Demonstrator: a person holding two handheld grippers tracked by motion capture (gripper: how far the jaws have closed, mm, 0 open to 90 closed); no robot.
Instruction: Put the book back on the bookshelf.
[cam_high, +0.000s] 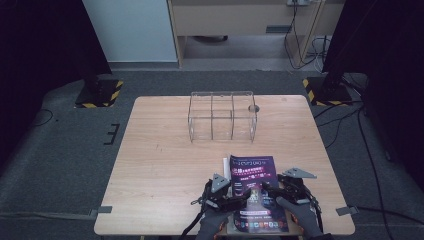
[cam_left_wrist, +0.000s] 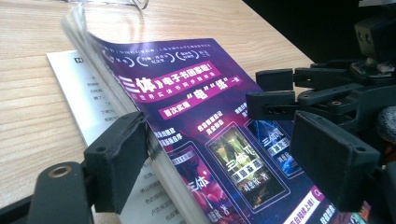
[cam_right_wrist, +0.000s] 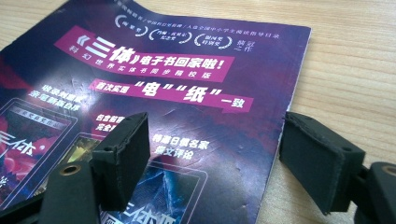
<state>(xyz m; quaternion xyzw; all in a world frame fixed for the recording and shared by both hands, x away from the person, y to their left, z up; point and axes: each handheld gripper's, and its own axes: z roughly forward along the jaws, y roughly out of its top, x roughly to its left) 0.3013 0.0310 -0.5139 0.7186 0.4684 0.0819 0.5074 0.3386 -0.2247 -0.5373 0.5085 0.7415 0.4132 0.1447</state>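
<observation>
Between left gripper (cam_left_wrist: 224, 154) jaws, wide open, lifted magazine (cam_left_wrist: 196, 135) pages; right gripper (cam_right_wrist: 215, 161) agape astride its edge, gripping nothing.

Light wooden table (cam_high: 160, 150), purple magazine (cam_high: 252, 170) near front edge, clear acrylic organizer (cam_high: 221, 116) behind

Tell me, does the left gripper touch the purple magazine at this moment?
Touching. In the left gripper view, one pad of the left gripper rests against the lifted page edges of the purple magazine; the other pad stands above the cover.
</observation>
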